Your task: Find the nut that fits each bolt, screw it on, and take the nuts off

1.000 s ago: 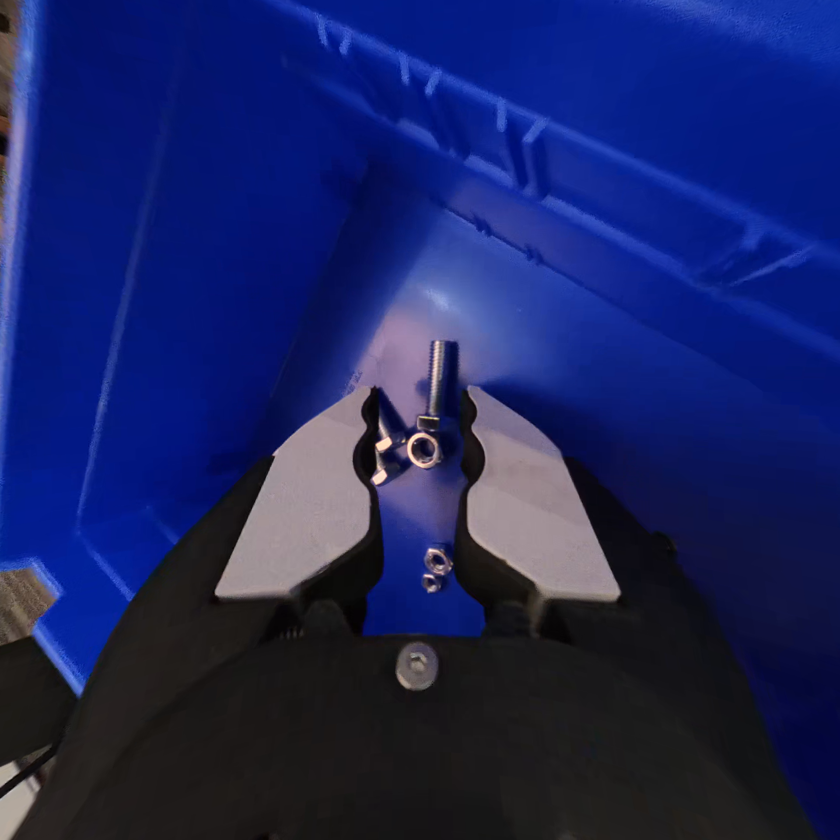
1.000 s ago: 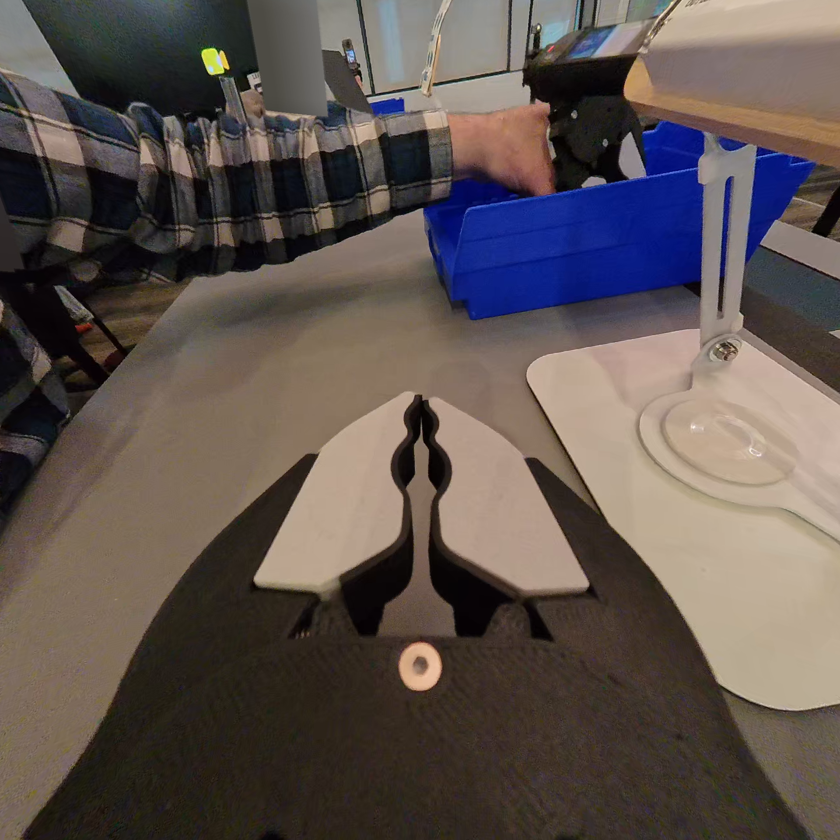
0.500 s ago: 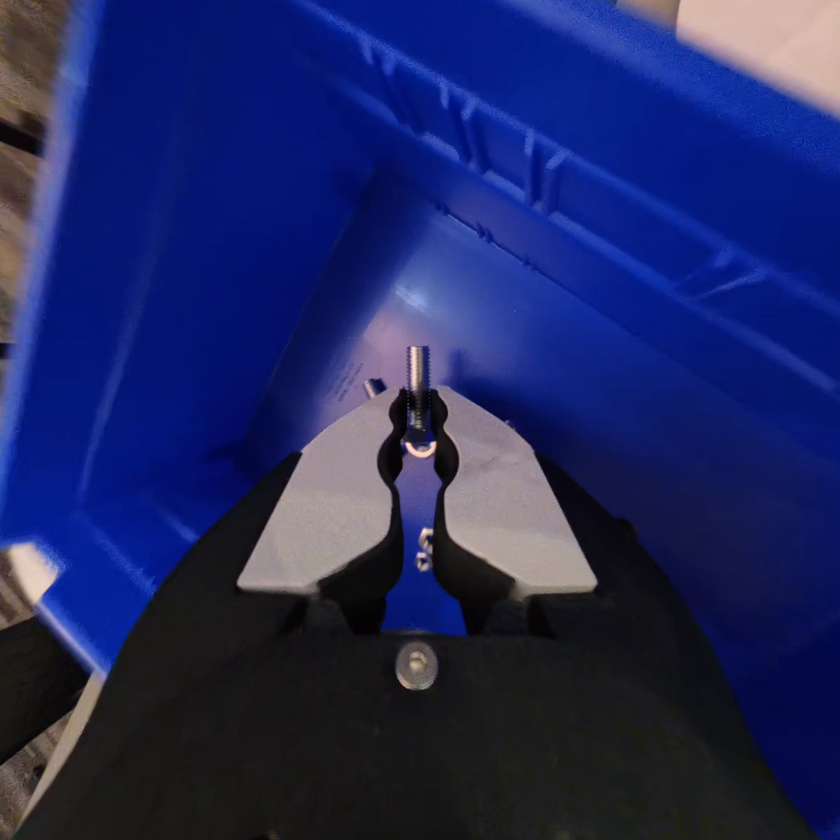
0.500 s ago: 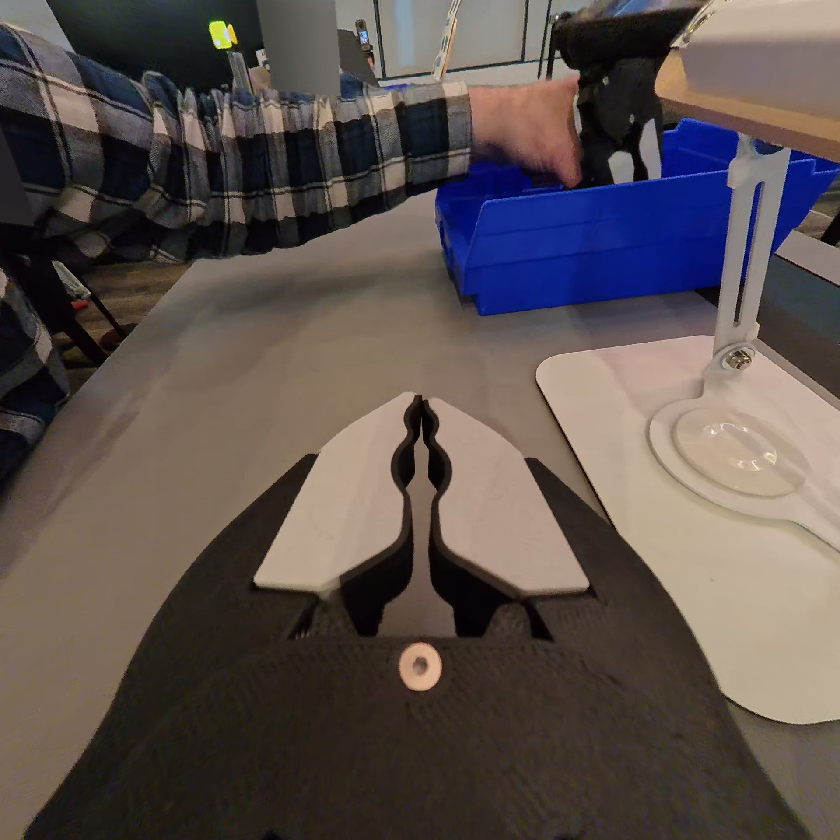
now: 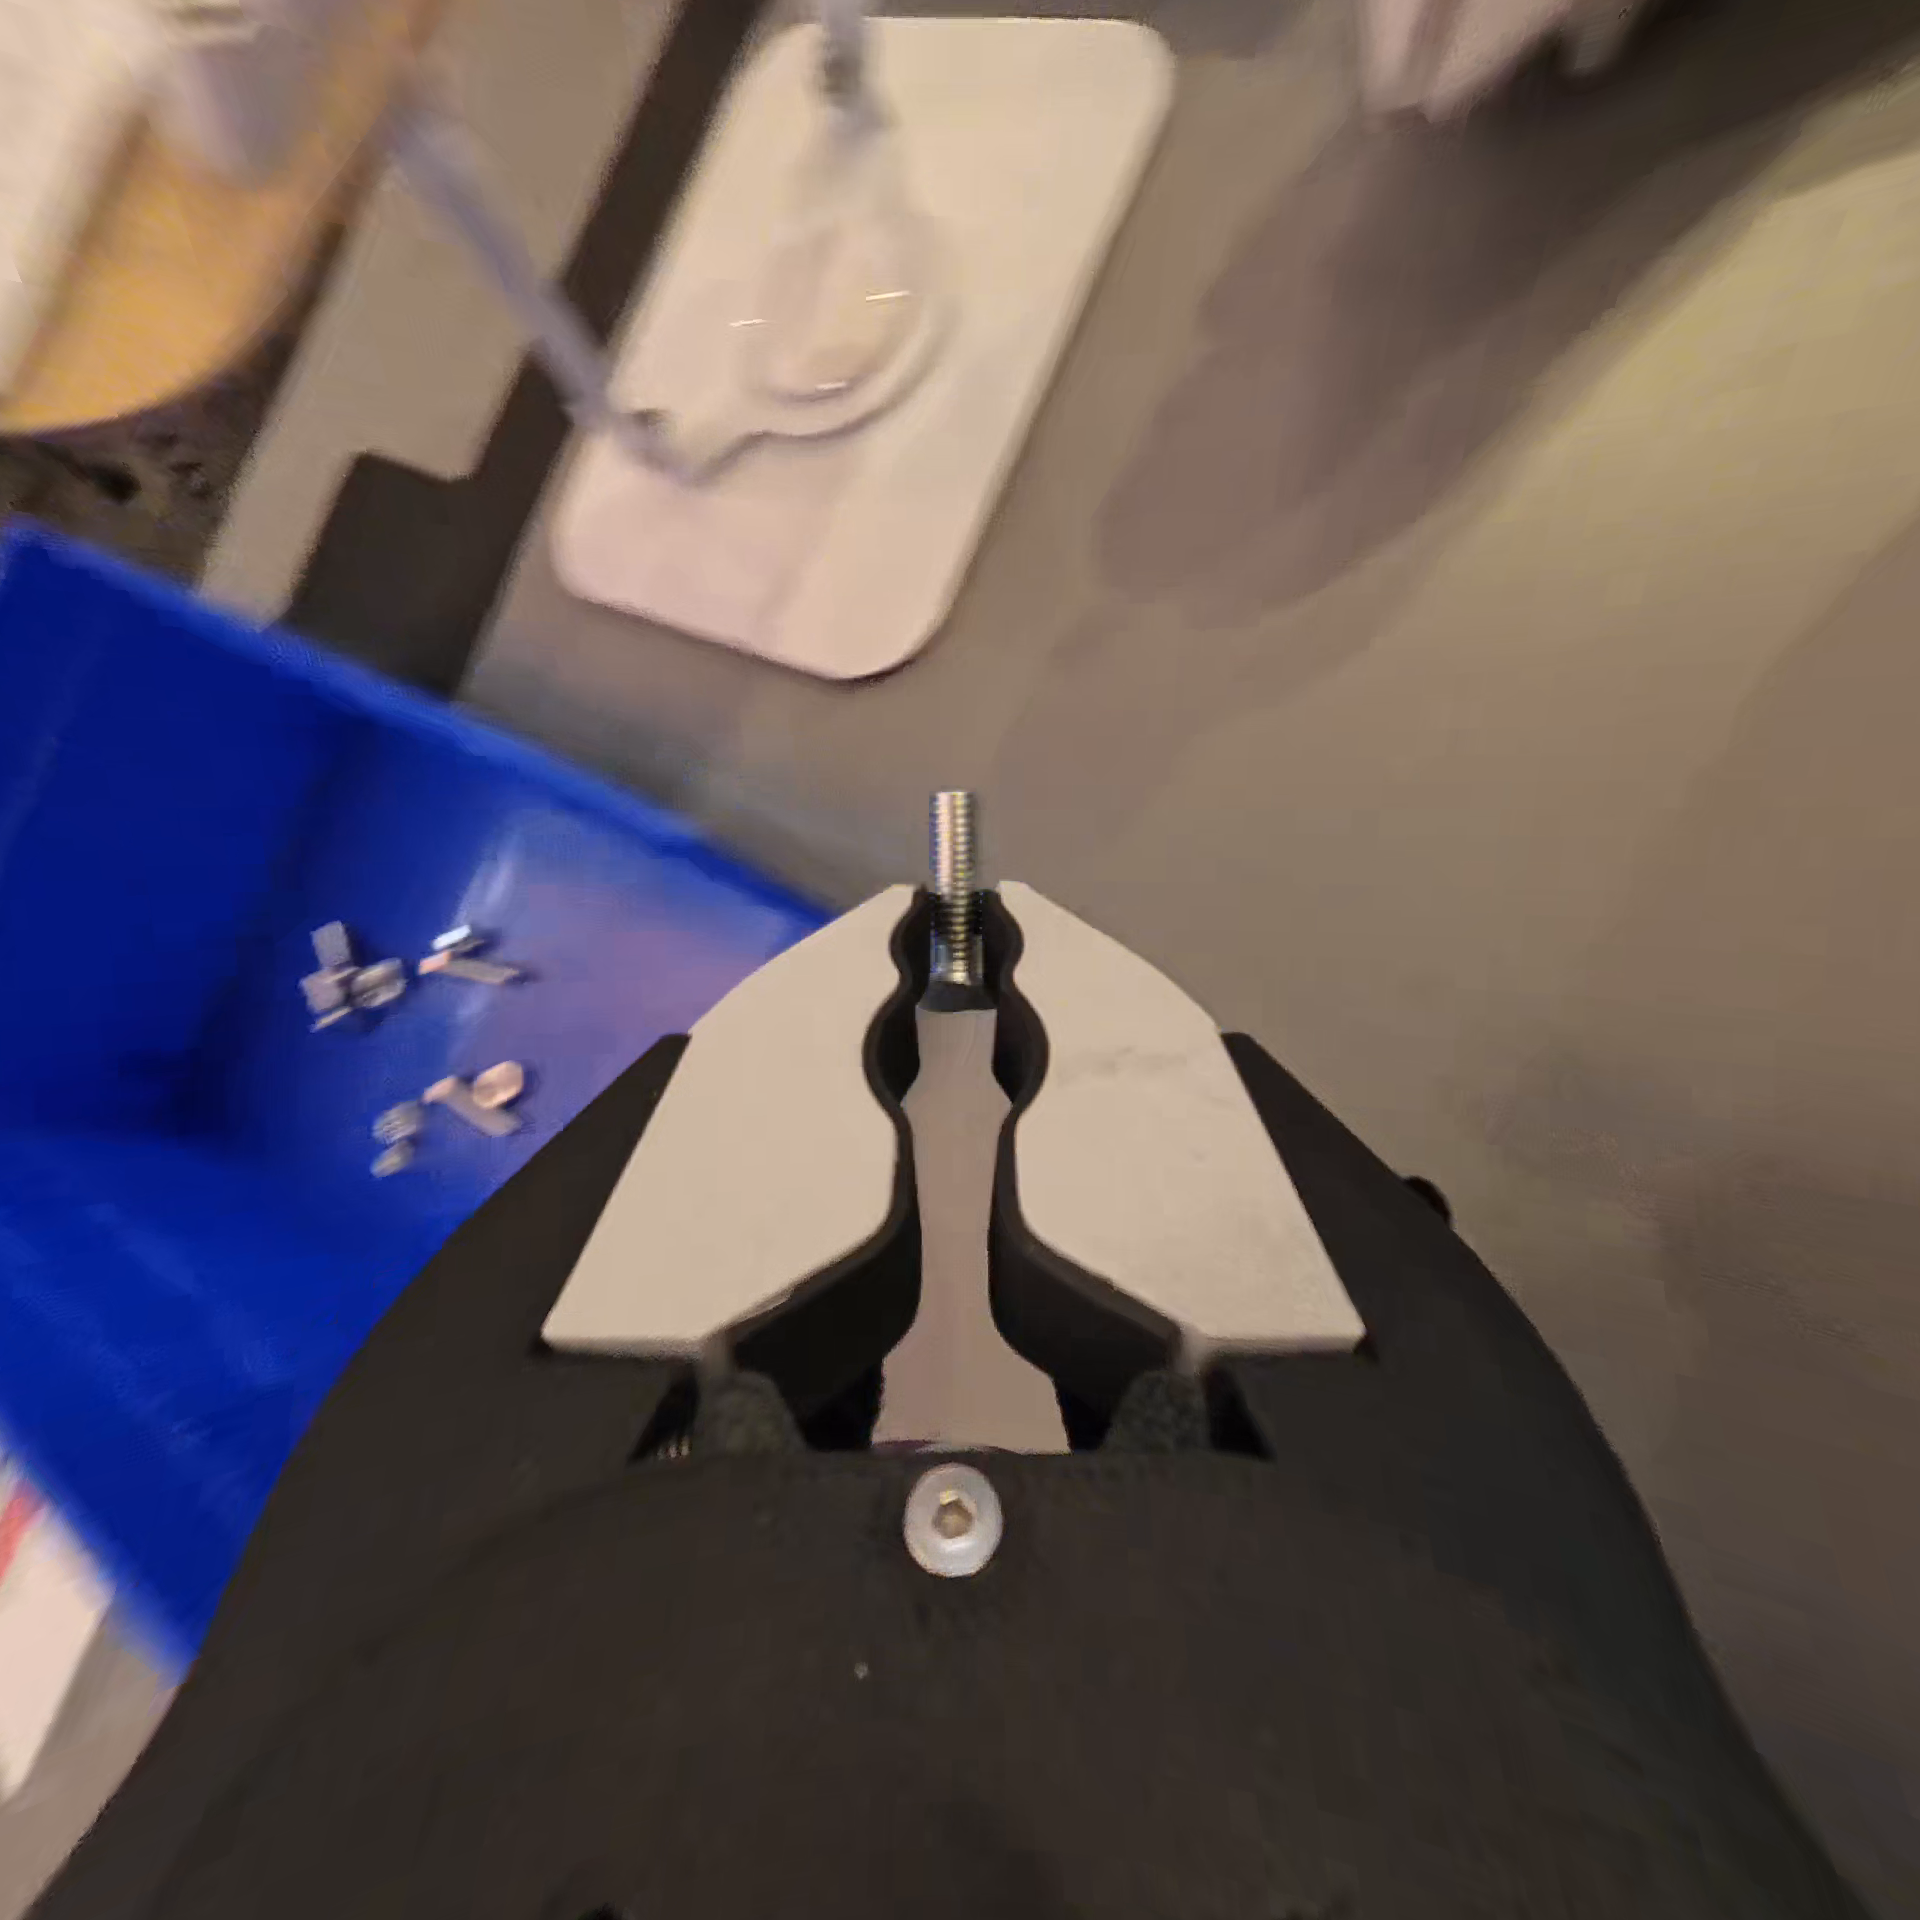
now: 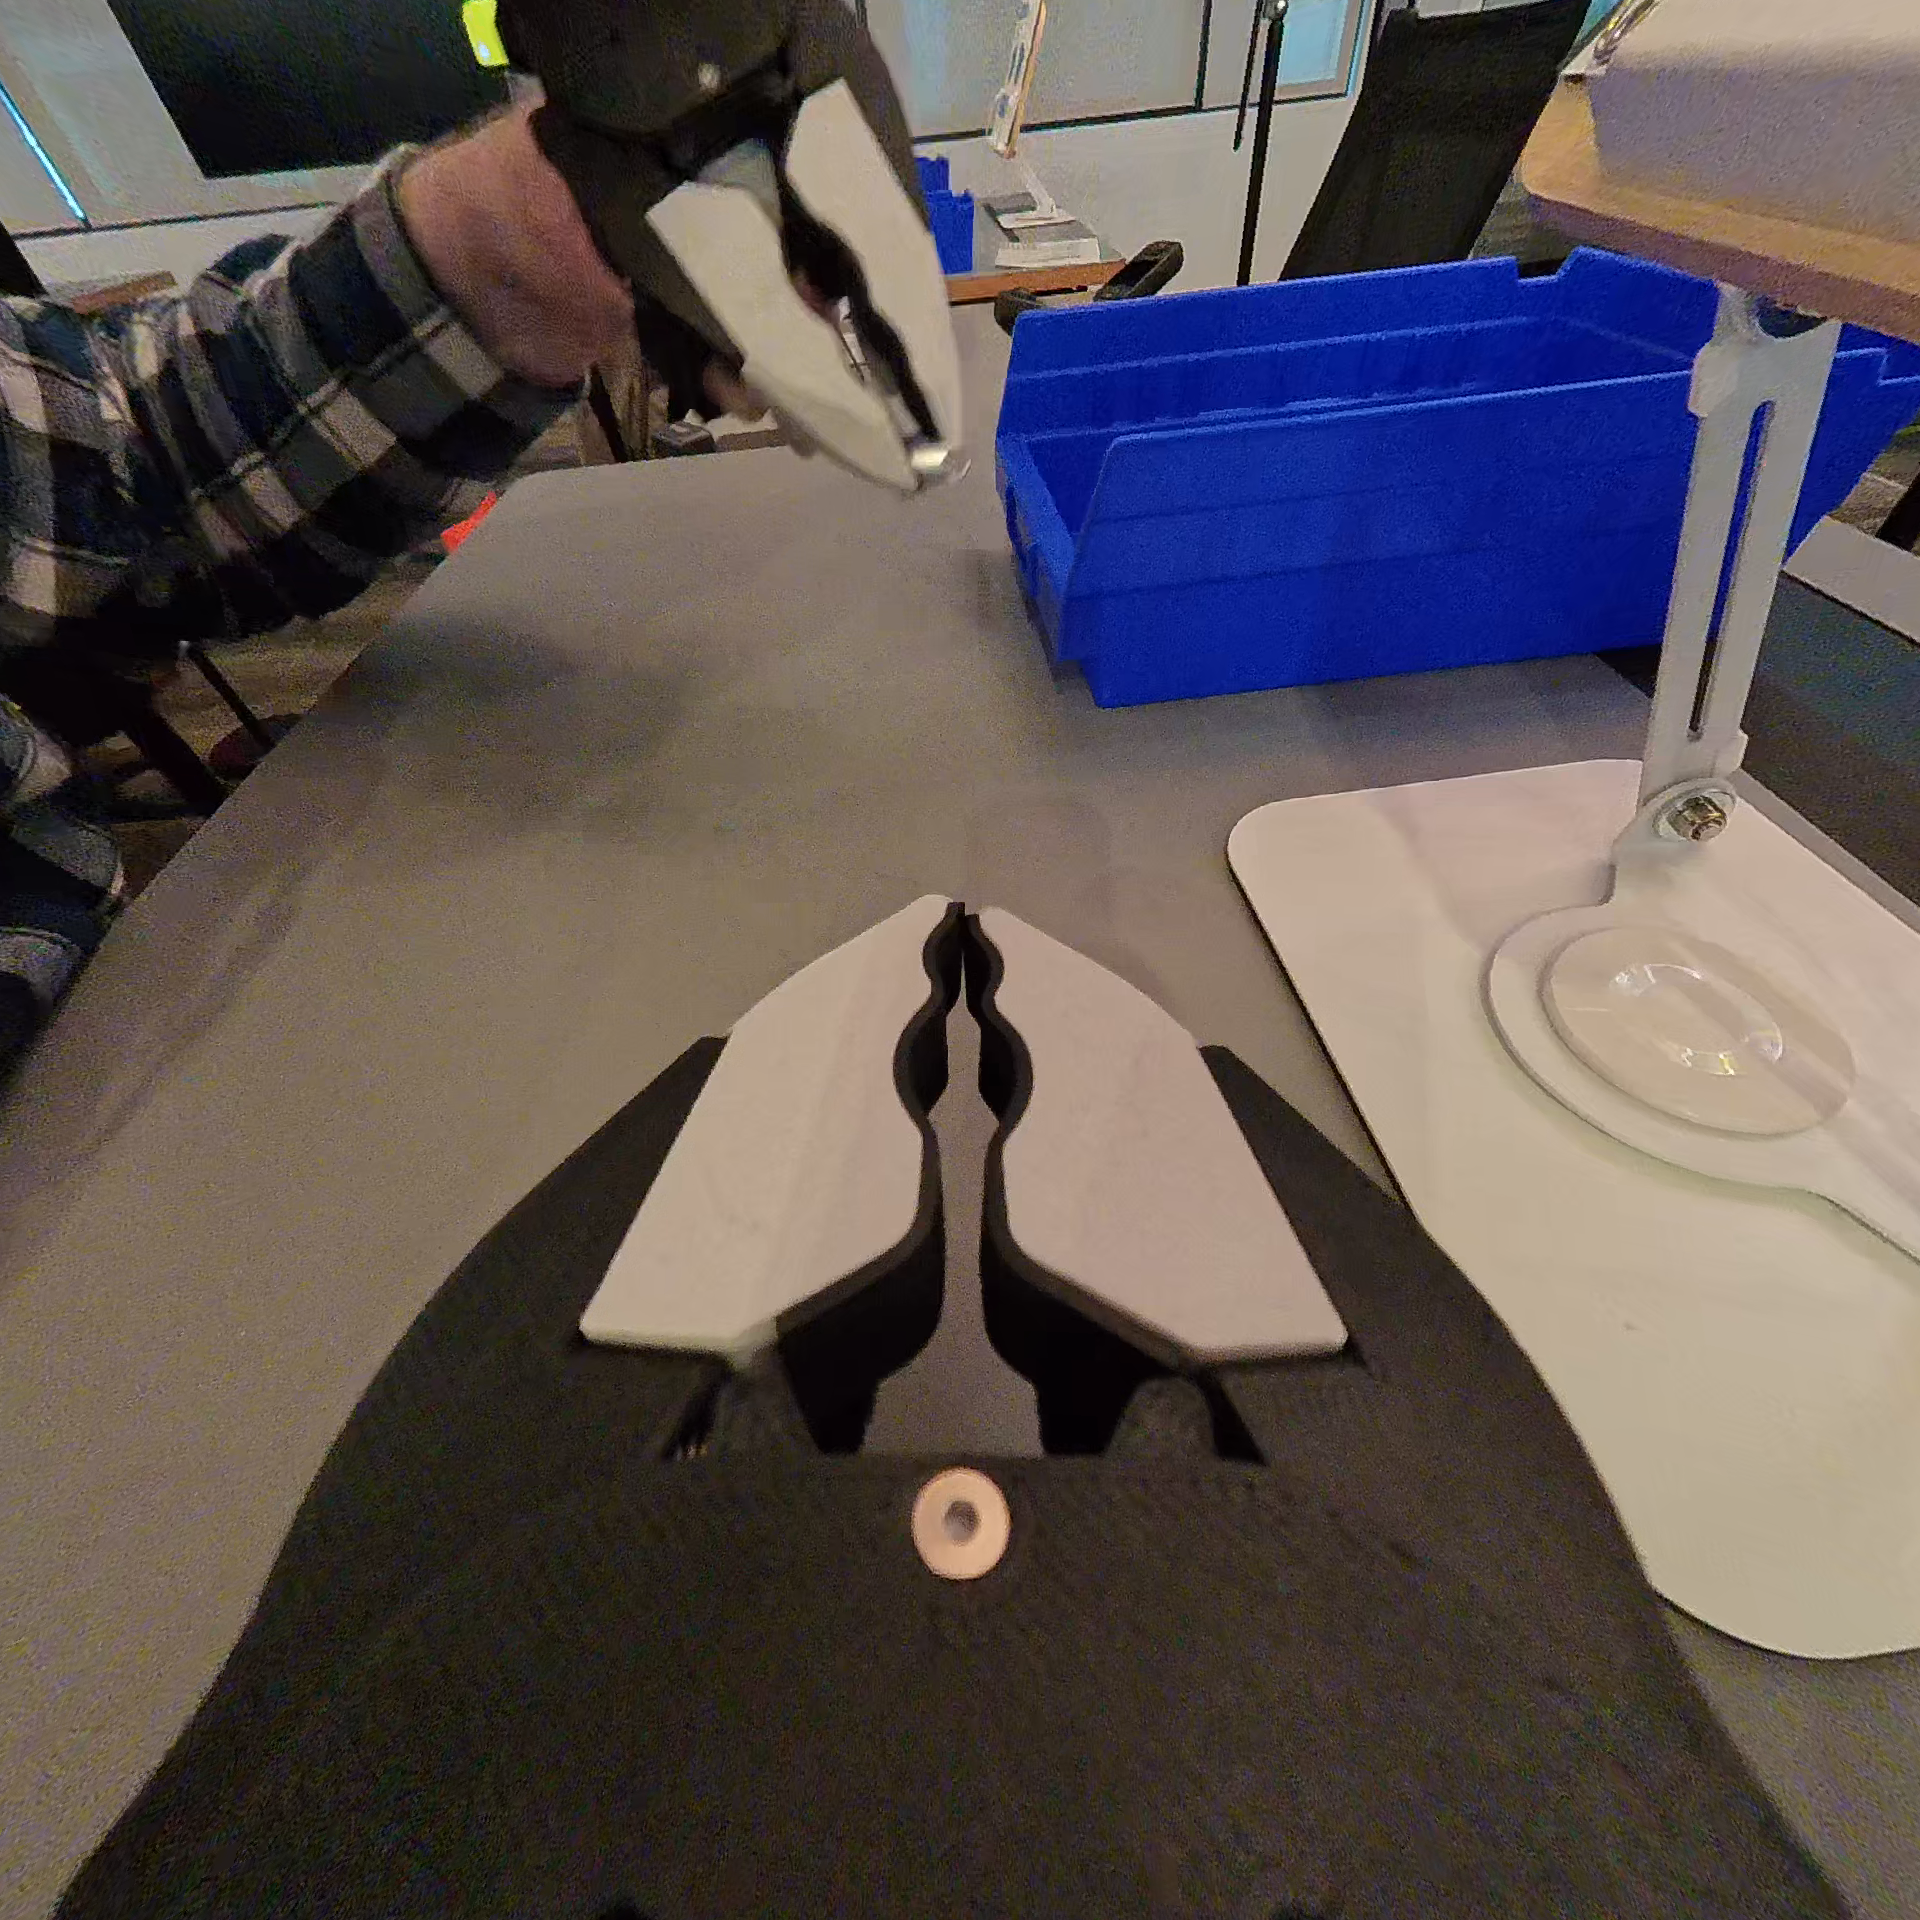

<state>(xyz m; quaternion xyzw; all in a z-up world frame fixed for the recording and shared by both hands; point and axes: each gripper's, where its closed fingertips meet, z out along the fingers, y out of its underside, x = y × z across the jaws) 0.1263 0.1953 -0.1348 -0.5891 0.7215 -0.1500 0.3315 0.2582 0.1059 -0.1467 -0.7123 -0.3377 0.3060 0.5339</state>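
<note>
Showing loose nuts (image 5: 416, 1039) in the bin (image 5: 156, 831), only left view

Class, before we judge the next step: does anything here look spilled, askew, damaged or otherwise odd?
Nothing stands out. The left gripper holds a bolt straight along its fingers, above the table. Loose nuts and bolts lie inside the blue bin. The right gripper is shut and holds nothing.

Seen from the right wrist view: a table (image 6: 623, 779) with a bin (image 6: 1351, 540) at 1 o'clock, far side. A stand (image 6: 1558, 1195) sits at 3 o'clock, before the bin. Nuts and bolts (image 5: 416, 1039) lie in the bin. The left gripper (image 6: 930, 457) hangs over the table at 12 o'clock, left of the bin, a bolt (image 5: 954, 852) between its fingertips.
</note>
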